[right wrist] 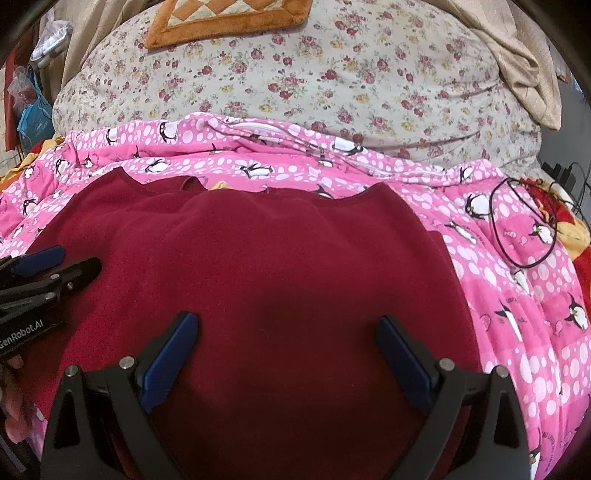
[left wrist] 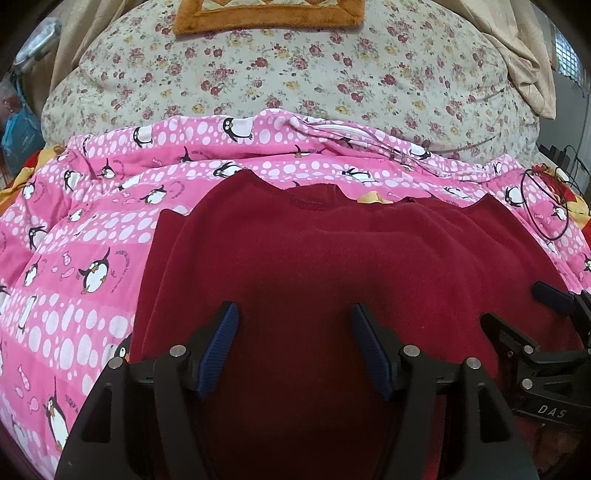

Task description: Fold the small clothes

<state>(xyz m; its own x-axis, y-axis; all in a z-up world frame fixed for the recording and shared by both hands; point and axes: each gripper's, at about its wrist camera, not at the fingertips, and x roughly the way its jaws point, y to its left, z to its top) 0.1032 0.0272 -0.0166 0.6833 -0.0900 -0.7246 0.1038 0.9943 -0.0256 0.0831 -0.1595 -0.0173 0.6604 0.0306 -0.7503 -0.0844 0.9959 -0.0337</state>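
Folding step: judged from the layout, the dark red fleece top [left wrist: 325, 258] lies spread flat and the next fold has not begun; both tools hover over its near half.
Doing it well: each side should be pinched close to the near hem, through all layers, then carried evenly toward the neckline so the edges meet without skewing; the soft fleece will likely bunch if one side leads.
Left hand-held gripper [left wrist: 293, 350]: jaws wide apart, blue pads over the red fabric, gripping nothing; whether the tips touch the cloth cannot be told.
Right hand-held gripper [right wrist: 286, 354]: jaws likewise spread, empty, above the right half of the top.
Garment position: centred on the pink penguin-print quilt [left wrist: 74, 258], neckline pointing away.
Nearby hazard: a thin black cord loop [right wrist: 524, 221] lies on the quilt to the right, apart from the top.
Farther back: a floral cream duvet [left wrist: 295, 74], then an orange plush cushion [left wrist: 266, 18].
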